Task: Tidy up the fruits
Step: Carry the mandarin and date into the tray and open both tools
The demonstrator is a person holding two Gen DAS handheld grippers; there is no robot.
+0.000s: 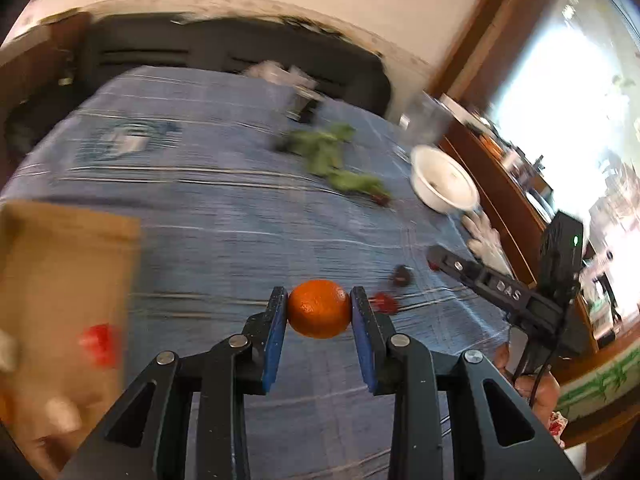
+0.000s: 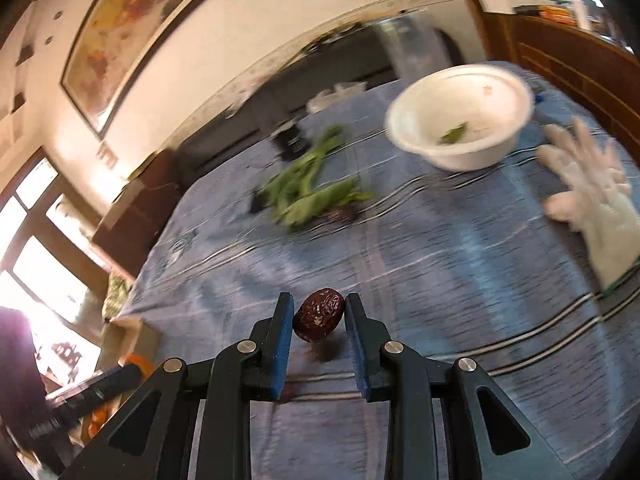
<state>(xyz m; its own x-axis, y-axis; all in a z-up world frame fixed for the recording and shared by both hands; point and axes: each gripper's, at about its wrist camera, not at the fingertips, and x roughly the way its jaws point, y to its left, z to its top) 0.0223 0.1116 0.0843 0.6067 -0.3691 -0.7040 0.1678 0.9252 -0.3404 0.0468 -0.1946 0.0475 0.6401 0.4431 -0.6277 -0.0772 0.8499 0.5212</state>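
Left gripper (image 1: 319, 312): fingers clamped on an orange (image 1: 319, 309), held clear above the blue striped cloth (image 1: 224, 216) on the table. Right gripper (image 2: 319, 316): fingers closed against a dark wrinkled fruit, likely a red date (image 2: 319, 314), lifted just off the cloth.

Done so far, judging by layout: a cardboard box (image 1: 68, 264) at left already holds one red fruit (image 1: 100, 344), blurred, possibly a strawberry.

Left to do: both carried fruits are not yet deposited. Two or three small dark and red fruits (image 1: 402, 275) lie loose on the cloth near the right gripper. White bowl (image 2: 460, 116) holds only a green scrap. Leafy greens (image 2: 308, 196) lie mid-table; a white glove (image 2: 592, 200) lies beside the bowl.

Estimate: task early to midway.
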